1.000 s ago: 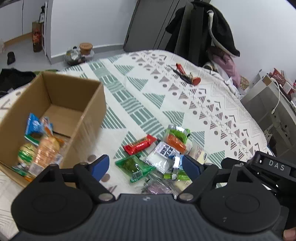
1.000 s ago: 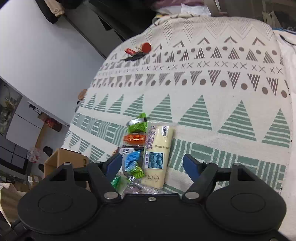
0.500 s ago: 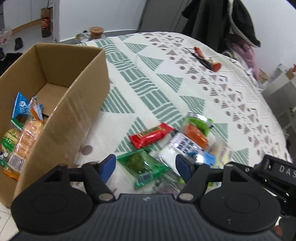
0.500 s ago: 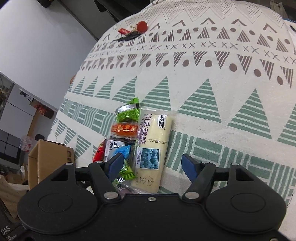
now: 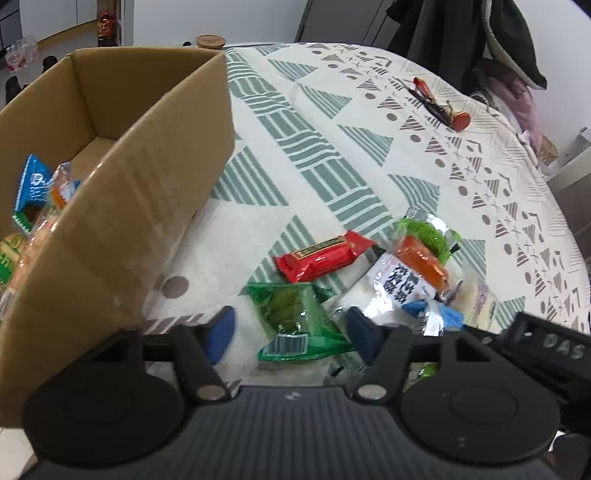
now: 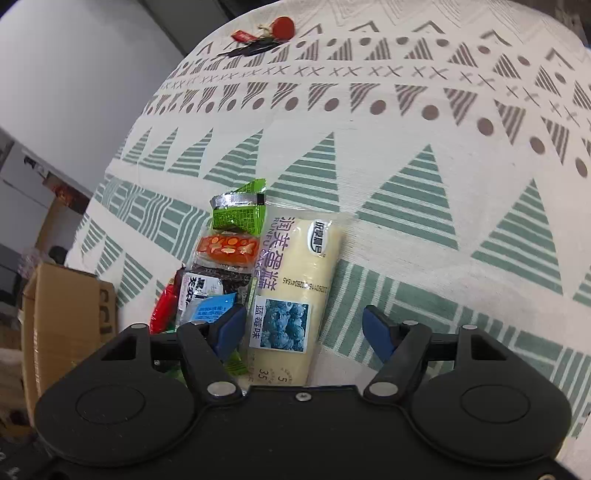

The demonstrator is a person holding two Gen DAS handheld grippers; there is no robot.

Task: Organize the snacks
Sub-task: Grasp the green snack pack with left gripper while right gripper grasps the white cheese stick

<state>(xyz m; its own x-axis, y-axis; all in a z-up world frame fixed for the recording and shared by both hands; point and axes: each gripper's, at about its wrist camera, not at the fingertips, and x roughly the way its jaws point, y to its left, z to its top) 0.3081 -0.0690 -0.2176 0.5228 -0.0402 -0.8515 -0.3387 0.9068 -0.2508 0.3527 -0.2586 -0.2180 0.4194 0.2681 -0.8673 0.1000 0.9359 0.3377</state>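
A pile of snack packets lies on the patterned cloth. In the left wrist view my open left gripper straddles a green packet, low over it. Beyond lie a red bar, an orange packet and a silver packet. The cardboard box at left holds several snacks. In the right wrist view my open right gripper frames the near end of a long pale yellow cake packet. A light green packet and the orange packet lie left of it.
A red keychain with dark keys lies far across the cloth, also in the right wrist view. The box stands at the left edge. A dark coat hangs beyond the table. The right gripper's body shows at lower right.
Both grippers have moved down and closer to the snack pile. The left now straddles the green packet; the right is nearer the yellow cake packet. Both stay open.
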